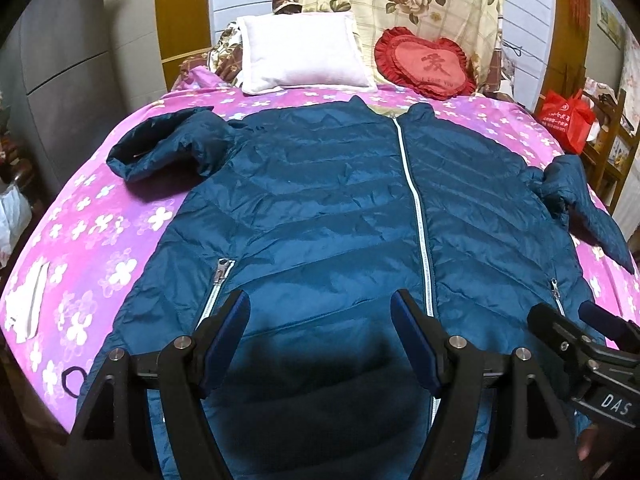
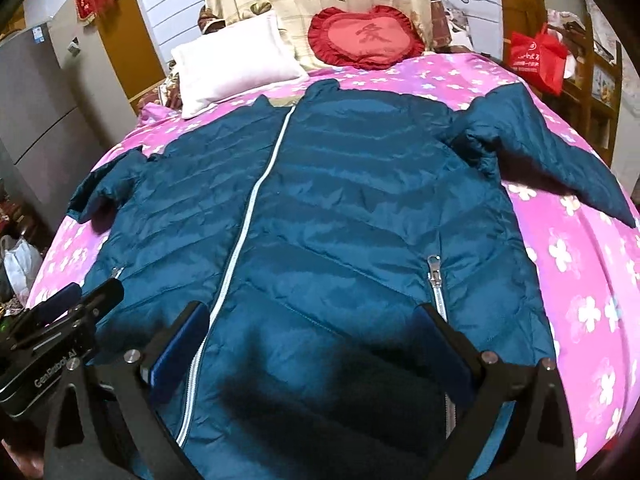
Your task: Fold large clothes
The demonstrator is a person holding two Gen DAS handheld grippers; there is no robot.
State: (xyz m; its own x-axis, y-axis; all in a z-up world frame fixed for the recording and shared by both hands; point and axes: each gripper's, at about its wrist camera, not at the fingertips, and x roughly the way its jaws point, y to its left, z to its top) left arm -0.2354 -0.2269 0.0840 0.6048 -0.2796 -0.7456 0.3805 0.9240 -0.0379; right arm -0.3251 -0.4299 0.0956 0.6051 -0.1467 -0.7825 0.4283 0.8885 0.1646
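Jacket (image 1: pixel 340 200), a dark teal quilted puffer, lies front-up and zipped across a bed (image 1: pixel 100 240) covered in a pink floral sheet, collar toward the pillows; its white centre zipper (image 1: pixel 418 208) runs collar to hem; one sleeve (image 1: pixel 160 148) is bunched beside the shoulder, the other sleeve (image 2: pixel 560 160) stretches outward; the left gripper (image 1: pixel 320 320) hovers over the hem with jaws spread wide, holding nothing; the right gripper (image 2: pixel 312 332) hangs likewise wide and empty above the hem; a white pillow (image 1: pixel 300 52) and a red heart-shaped cushion (image 1: pixel 428 62) rest at the head of the bed.
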